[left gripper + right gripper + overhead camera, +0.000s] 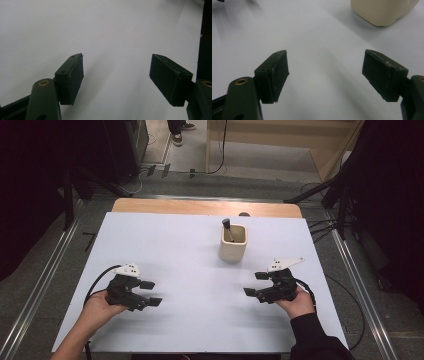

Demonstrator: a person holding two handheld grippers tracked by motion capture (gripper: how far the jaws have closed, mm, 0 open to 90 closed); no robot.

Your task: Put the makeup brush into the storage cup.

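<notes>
Nearest the viewer, well short of the cream cup (233, 243), two grippers are held low over the white table (190, 270). The left gripper (151, 293) is seen short and left of the cup, jaws spread wide and empty. The right gripper (256, 283), just short and right of the cup, is likewise spread wide and empty. A dark-handled tool (227, 228) is stood inside the cup. The cup is judged stiff, smooth, possibly slippery; its side walls are best gripped.
</notes>
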